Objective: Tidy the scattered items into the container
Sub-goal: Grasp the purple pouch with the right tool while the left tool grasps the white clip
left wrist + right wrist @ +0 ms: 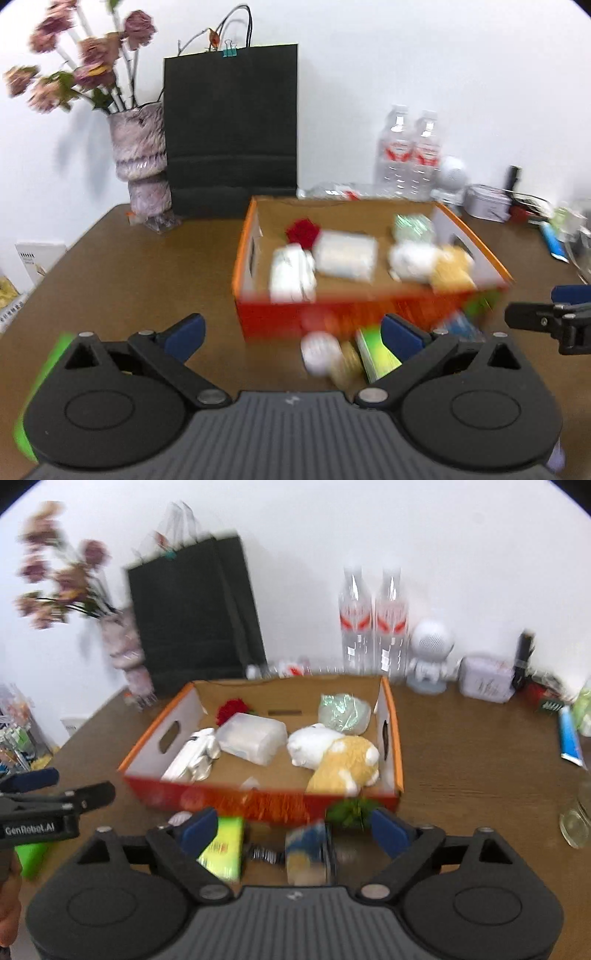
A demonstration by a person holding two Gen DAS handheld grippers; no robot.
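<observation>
Table [461, 760] carries the orange box [258, 801] mid-surface, toward the back edge. It already holds the plush toys [332, 753], a white packet [251, 736], a red flower [231, 707] and a clear bag [343, 710].

Leftovers sit on the table just in front of the box's near wall: green-yellow box [223, 843], blue-yellow pack [308, 851], a leafy green piece [351, 812] touching the wall, and a white round item [319, 350]. All blurred, so I can't identify them exactly.

Left gripper [291, 332] has its jaws wide apart with nothing in them. Right gripper [291, 830] is the same, and the blue-yellow pack lies between its fingers without the pads touching it.

My call: take the pack first. Centre it, close squarely, lift clear of the near wall, then drop it in the free front-middle floor.
</observation>
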